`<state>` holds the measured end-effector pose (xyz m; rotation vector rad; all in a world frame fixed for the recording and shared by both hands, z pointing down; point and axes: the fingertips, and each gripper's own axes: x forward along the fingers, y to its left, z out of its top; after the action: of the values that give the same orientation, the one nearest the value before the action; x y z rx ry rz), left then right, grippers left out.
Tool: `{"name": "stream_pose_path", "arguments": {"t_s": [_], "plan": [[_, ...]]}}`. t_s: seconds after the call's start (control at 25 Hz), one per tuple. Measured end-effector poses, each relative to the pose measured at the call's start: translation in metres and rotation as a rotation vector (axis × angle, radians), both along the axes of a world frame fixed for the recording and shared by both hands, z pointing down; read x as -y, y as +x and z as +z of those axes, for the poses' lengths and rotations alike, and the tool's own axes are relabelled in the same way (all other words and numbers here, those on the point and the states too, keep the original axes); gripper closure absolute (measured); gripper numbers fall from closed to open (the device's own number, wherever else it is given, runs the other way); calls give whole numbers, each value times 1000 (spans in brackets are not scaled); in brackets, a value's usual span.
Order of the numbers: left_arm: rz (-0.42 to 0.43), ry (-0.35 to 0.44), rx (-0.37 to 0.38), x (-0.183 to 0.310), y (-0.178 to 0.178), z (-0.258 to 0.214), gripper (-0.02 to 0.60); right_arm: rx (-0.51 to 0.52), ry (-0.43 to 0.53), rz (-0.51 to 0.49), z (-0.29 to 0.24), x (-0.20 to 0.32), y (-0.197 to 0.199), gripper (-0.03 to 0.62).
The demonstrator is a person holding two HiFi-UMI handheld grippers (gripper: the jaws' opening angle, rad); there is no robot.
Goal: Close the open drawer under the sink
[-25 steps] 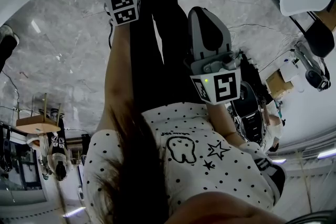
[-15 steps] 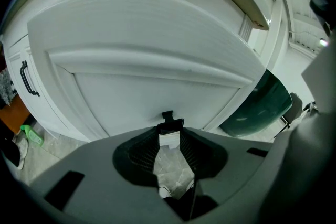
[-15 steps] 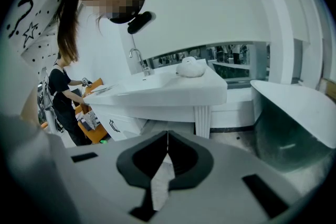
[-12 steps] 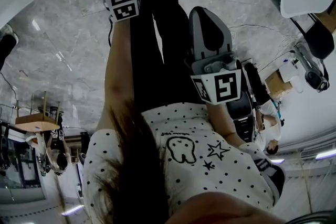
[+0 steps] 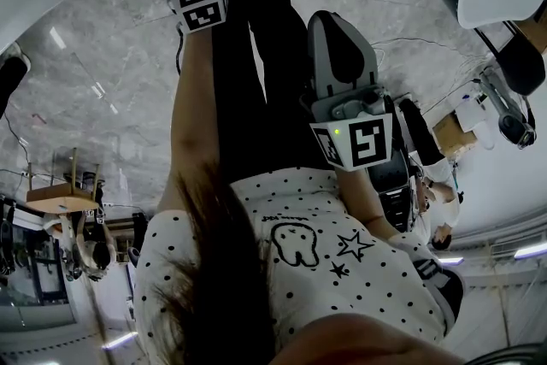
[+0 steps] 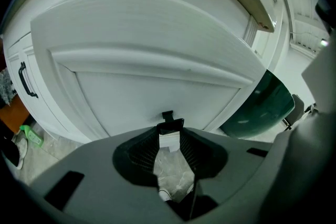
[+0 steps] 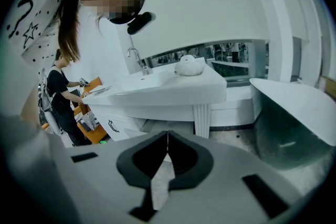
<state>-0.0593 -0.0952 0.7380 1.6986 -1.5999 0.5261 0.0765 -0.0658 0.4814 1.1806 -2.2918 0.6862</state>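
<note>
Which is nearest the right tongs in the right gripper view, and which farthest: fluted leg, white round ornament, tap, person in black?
1. Fluted leg, just ahead, centre.
2. White round ornament, on the counter above.
3. Tap, farther back, left.
4. Person in black, far left, past the counter's end.

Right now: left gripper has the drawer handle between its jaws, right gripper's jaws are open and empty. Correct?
No. The right gripper has its jaws together, not open, per the right gripper view; empty, yes. The left gripper does have the drawer handle between its jaws.
</note>
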Motion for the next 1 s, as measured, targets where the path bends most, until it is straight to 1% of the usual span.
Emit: {"name": "stream_pose_path", "arguments": {"t_s": [0.28,1.0], "plan": [[7,7,9,4,-2,4,463,3,-8,3,5,-1,-3,579],[9,13,0,9,-2,4,463,-2,-13,13,6,0,-4,579]]}}
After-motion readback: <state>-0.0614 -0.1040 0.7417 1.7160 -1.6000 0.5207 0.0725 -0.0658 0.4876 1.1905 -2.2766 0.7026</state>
